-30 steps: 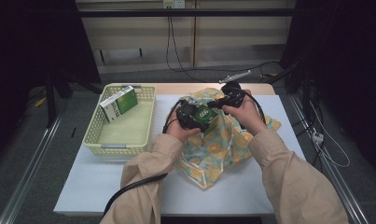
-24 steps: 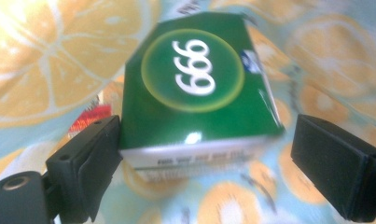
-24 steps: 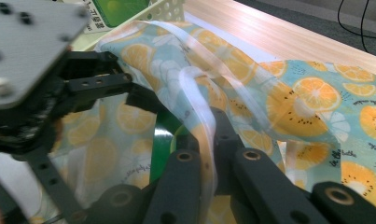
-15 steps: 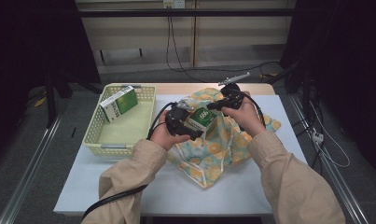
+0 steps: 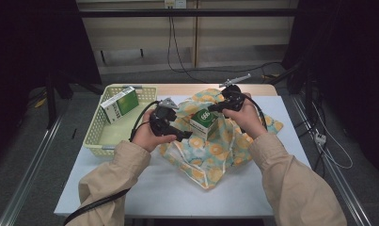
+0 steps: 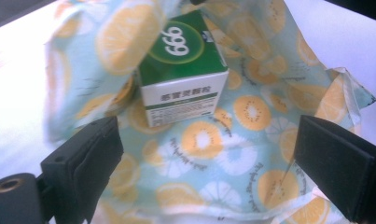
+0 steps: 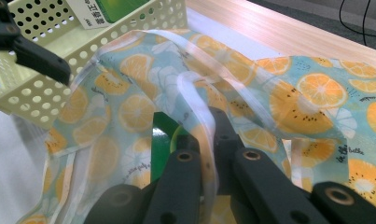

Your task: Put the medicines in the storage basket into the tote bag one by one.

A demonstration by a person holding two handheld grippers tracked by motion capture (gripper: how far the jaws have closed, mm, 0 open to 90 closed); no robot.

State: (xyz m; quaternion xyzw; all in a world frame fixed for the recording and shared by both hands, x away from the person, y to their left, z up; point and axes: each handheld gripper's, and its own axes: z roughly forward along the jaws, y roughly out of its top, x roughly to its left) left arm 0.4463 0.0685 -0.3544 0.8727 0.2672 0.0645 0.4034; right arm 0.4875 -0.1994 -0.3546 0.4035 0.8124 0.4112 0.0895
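Cloth (image 5: pixel 215 141) with an orange-and-kiwi print lies spread on the white bench (image 5: pixel 168 188) in front of you, and both tools work at it. Your right tool (image 7: pixel 205 140) has its jaws pinched together on a white hem of the cloth, lifting that edge so it drapes over the jaws in the right gripper view. In the high view the right tool (image 5: pixel 214 107) sits at the far side of the cloth, just above a small box.

The green-and-white box (image 6: pixel 183 65) stands straight ahead of your left tool (image 6: pixel 209 168), between its jaws' lines of reach but beyond their tips, resting on the cloth with raised folds of fabric around it. Your left tool's jaws stand wide apart and hold nothing; only printed fabric lies between them. In the high view the left tool (image 5: pixel 187 135) points at the box (image 5: pixel 204 121) from the near left, close to it but not touching.

Off to the left of your left tool, a pale yellow perforated basket (image 5: pixel 95 136) sits on the bench with a second green-and-white carton (image 5: pixel 120 103) leaning inside it.
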